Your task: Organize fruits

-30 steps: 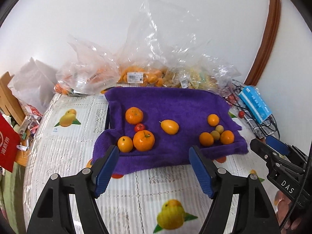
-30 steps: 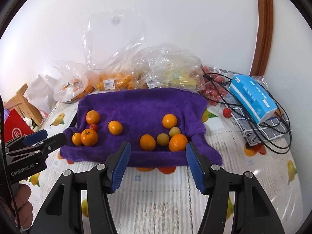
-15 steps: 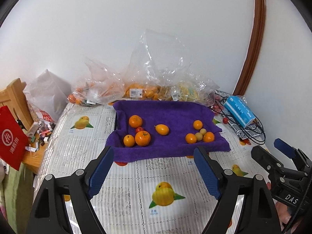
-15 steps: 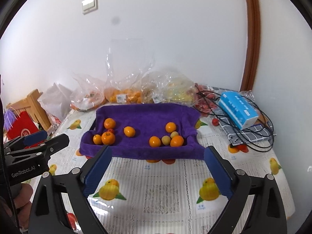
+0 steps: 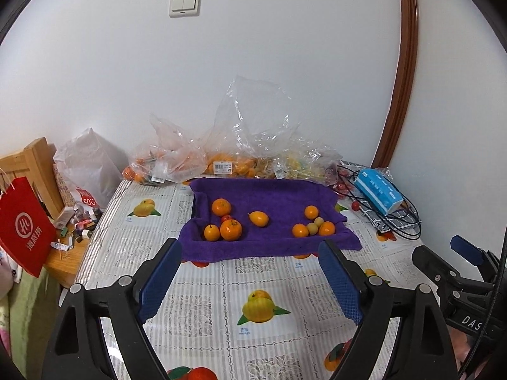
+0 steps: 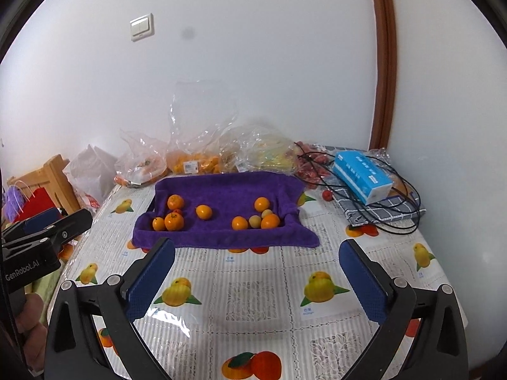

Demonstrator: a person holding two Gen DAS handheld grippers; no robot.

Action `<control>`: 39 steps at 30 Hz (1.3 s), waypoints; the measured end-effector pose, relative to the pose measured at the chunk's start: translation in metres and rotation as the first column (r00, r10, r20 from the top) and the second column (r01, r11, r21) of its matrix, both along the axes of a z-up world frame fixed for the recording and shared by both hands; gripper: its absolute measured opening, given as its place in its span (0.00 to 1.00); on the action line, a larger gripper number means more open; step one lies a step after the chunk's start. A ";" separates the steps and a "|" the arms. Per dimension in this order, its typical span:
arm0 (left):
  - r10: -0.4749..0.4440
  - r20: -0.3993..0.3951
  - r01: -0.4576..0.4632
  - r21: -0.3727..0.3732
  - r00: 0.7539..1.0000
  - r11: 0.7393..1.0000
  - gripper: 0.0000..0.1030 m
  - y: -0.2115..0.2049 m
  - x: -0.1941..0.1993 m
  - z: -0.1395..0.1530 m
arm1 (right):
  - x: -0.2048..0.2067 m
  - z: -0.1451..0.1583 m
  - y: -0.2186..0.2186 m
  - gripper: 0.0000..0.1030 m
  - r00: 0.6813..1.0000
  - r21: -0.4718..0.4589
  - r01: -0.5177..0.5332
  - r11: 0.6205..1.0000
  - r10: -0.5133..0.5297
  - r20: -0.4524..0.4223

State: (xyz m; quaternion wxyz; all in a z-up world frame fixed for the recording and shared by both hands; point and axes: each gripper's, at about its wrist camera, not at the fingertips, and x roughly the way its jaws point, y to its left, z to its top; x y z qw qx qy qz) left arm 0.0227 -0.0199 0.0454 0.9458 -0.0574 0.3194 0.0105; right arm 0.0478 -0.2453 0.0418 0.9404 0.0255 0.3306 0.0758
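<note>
A purple towel (image 5: 272,196) lies on the table with fruit on it. At its left sit three oranges (image 5: 230,230) and a small red fruit (image 5: 225,218). An oval yellow-orange fruit (image 5: 259,218) lies alone in the middle. At the right is a cluster of oranges and pale small fruits (image 5: 312,228). My left gripper (image 5: 250,248) hovers over the tablecloth in front of the towel, its jaws opening with nothing between them. My right gripper (image 6: 256,247) also hangs short of the towel (image 6: 228,190), its jaws opening wide and empty.
Clear plastic bags of fruit (image 5: 221,161) line the wall behind the towel. A blue tissue box (image 5: 378,191) and black cables (image 5: 396,218) lie at the right, with a loose red fruit (image 5: 355,205) nearby. A red paper bag (image 5: 25,224) hangs off the table's left edge.
Both grippers have drawn back and risen away from the towel, which now looks smaller and farther off. Both pairs of jaws have spread wider. The fruit has not moved.
</note>
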 end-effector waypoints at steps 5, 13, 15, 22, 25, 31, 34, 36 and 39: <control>0.001 0.003 -0.001 0.007 1.000 1.000 0.85 -0.003 -0.006 0.001 | -0.006 0.003 -0.004 0.99 1.000 0.002 0.012 1.000 -0.012 0.007; 0.000 0.009 0.000 0.011 1.000 1.000 0.85 -0.006 -0.012 0.003 | -0.015 0.006 -0.008 0.99 1.000 -0.002 0.019 1.000 -0.019 0.016; 0.000 0.009 0.000 0.012 1.000 1.000 0.85 -0.007 -0.014 0.004 | -0.017 0.007 -0.008 0.99 1.000 -0.003 0.021 1.000 -0.020 0.019; 0.000 0.015 -0.001 0.014 1.000 1.000 0.85 -0.008 -0.018 0.004 | -0.020 0.009 -0.010 0.99 0.999 0.003 0.021 1.000 -0.021 0.025; 0.000 0.013 0.000 0.010 1.000 1.000 0.85 -0.009 -0.020 0.004 | -0.022 0.010 -0.011 0.99 0.999 0.004 0.022 1.000 -0.022 0.030; -0.003 0.009 0.003 0.013 1.000 1.000 0.85 -0.010 -0.023 0.005 | -0.024 0.011 -0.010 0.99 0.999 0.000 0.020 1.000 -0.020 0.031; -0.003 0.012 0.003 0.011 1.000 1.000 0.85 -0.010 -0.023 0.005 | -0.025 0.011 -0.010 0.99 0.999 0.000 0.021 1.000 -0.020 0.031; -0.002 0.011 0.002 0.011 1.000 1.000 0.85 -0.010 -0.023 0.005 | -0.025 0.010 -0.010 0.99 0.999 0.000 0.020 1.000 -0.020 0.032; -0.004 0.009 0.004 0.012 1.000 1.000 0.85 -0.010 -0.023 0.005 | -0.026 0.010 -0.009 0.99 0.999 0.000 0.016 1.000 -0.016 0.029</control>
